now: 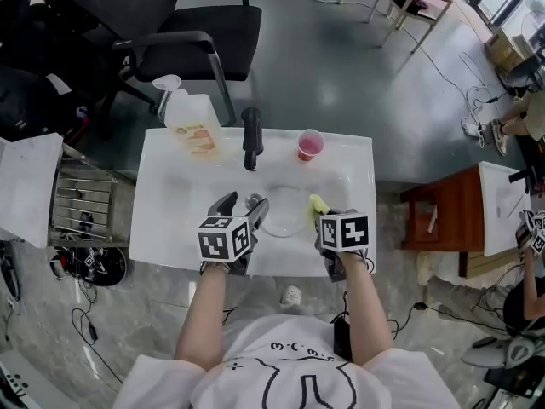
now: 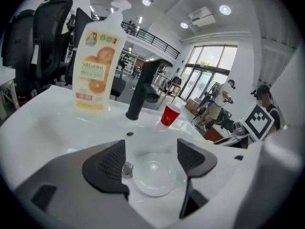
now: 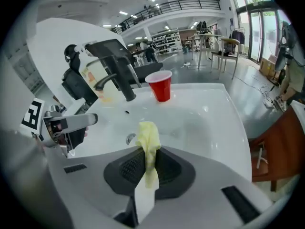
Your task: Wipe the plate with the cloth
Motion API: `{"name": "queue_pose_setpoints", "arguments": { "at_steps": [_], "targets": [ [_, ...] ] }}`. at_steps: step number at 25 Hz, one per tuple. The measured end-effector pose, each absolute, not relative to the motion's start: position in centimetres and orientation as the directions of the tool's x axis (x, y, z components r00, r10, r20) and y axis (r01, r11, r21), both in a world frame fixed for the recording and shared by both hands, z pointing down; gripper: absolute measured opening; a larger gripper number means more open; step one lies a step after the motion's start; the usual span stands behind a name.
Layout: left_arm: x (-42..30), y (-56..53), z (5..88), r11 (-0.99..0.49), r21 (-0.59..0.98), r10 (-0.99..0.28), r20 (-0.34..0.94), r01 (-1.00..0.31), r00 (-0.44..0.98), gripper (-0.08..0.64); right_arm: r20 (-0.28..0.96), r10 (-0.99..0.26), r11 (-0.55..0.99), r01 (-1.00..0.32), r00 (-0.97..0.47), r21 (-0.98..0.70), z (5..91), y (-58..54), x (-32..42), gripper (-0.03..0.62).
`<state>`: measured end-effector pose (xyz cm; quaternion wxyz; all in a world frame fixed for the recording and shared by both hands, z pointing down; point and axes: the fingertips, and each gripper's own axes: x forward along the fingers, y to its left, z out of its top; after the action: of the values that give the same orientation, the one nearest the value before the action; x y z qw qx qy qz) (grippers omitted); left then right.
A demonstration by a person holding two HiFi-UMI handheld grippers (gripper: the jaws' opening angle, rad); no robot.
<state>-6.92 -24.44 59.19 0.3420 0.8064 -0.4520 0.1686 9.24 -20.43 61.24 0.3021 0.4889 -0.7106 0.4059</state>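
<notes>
The plate lies flat near the front edge of the white surface, hard, smooth and likely to slip or break, so the wide-open left tool should take its rim, while the right tool pinches the soft, light yellow cloth

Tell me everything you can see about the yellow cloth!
The cloth is pale yellow, soft and crumpled, bunched into a narrow strip. The right gripper has its jaws shut on it, so its top sticks up past the tips. It is held over the white sink, close beside the plate; I can't tell if it touches either.
</notes>
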Motion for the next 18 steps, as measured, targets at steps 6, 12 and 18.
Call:
{"name": "queue_pose_setpoints", "arguments": {
  "at_steps": [6, 12, 18],
  "targets": [
    [-7.4, -25.5, 64.6, -0.313, 0.419, -0.485, 0.701, -0.852, 0.523, 0.344, 0.898, -0.307, 0.161, -0.947, -0.315, -0.278, 66.7, -22.0, 7.8, 0.049],
    [-7.2, -26.2, 67.0, -0.29, 0.477, -0.384, 0.736, -0.83, 0.557, 0.303, 0.952, -0.173, 0.184, -0.958, -0.254, -0.222, 71.3, -22.3, 7.9, 0.049],
    [-7.1, -25.6, 69.2, -0.256, 0.531, -0.294, 0.753, -0.808, 0.589, 0.287, 0.971, -0.099, 0.16, -0.967, -0.217, -0.2, 74.2, -21.8, 8.1, 0.049]
  ]
}}
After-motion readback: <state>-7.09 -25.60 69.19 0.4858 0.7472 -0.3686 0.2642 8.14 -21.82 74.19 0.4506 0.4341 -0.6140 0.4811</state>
